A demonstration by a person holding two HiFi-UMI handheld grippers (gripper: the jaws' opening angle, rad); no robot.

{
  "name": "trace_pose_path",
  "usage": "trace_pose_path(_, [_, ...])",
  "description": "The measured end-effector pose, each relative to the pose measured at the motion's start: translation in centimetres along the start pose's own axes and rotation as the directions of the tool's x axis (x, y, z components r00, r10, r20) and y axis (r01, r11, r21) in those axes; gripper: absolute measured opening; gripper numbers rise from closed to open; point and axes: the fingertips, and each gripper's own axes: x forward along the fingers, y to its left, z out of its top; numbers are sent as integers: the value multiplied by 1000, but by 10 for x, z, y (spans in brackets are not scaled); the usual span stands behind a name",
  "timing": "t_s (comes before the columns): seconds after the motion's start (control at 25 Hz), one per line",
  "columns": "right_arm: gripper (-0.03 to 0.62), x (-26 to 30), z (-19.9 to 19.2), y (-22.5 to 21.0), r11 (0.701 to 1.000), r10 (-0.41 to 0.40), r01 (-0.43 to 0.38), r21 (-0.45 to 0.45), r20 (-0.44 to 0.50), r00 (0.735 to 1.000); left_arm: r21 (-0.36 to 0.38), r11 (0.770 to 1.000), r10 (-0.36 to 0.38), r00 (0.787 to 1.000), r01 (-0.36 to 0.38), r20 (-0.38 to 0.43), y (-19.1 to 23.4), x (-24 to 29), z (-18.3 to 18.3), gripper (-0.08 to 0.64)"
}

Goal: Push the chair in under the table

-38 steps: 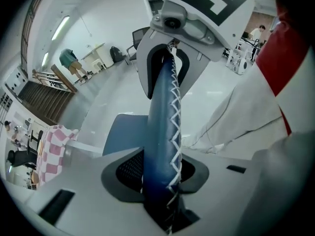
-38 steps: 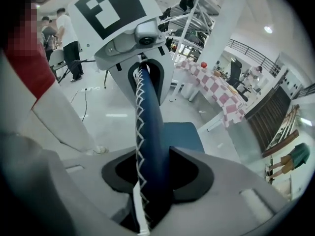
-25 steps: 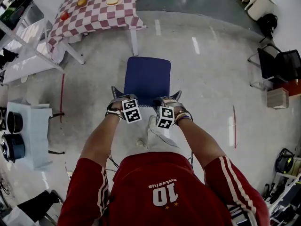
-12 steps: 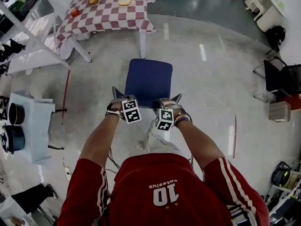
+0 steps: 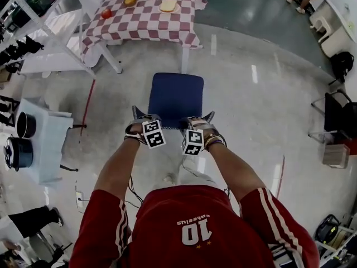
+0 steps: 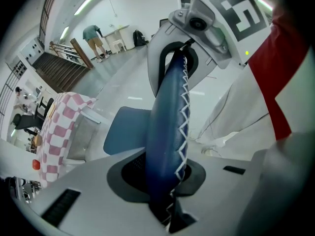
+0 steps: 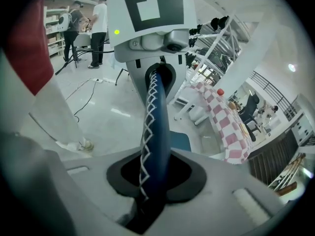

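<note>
The blue chair (image 5: 175, 96) stands on the floor, its seat pointing at the table with the red and white checked cloth (image 5: 145, 18). My left gripper (image 5: 143, 119) is shut on the left part of the chair's backrest top edge. My right gripper (image 5: 199, 121) is shut on the right part. In the left gripper view the blue backrest with white zigzag stitching (image 6: 167, 127) runs between my jaws (image 6: 162, 178) to the right gripper (image 6: 197, 28). The right gripper view shows the same backrest (image 7: 155, 127) clamped in my jaws (image 7: 147, 181), with the left gripper (image 7: 157, 38) at its far end.
An apple (image 5: 106, 13), an orange (image 5: 130, 1) and bread (image 5: 167, 5) lie on the table. White shelving (image 5: 50, 38) stands left of it. A small stand with pots (image 5: 42, 144) is at the left, a black chair (image 5: 340, 113) at the right. Cables (image 5: 134, 191) lie by the person's feet.
Both grippers and the chair have moved forward toward the table. The table has shifted right and lower in the head view and now lies more directly ahead of the seat.
</note>
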Motion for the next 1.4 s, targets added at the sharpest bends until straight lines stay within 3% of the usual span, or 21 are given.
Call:
trace_pose_path(0.24, [63, 22, 23, -36, 997, 3, 0, -80, 30, 1000, -43, 999, 27, 1000, -27, -14, 43, -3, -18, 66])
trace_pose_path(0.64, [63, 74, 82, -79, 995, 23, -18, -103, 39, 999, -73, 996, 41, 999, -41, -12, 105, -7, -81, 69])
trace_pose_path(0.92, [64, 114, 124, -119, 997, 6, -5, -78, 20, 1000, -39, 998, 46, 999, -46, -4, 165, -7, -124, 71])
trace_pose_path(1.4, [64, 160, 159, -184, 998, -32, 32, -51, -3, 999, 31, 998, 48, 999, -48, 16, 249, -3, -157, 72])
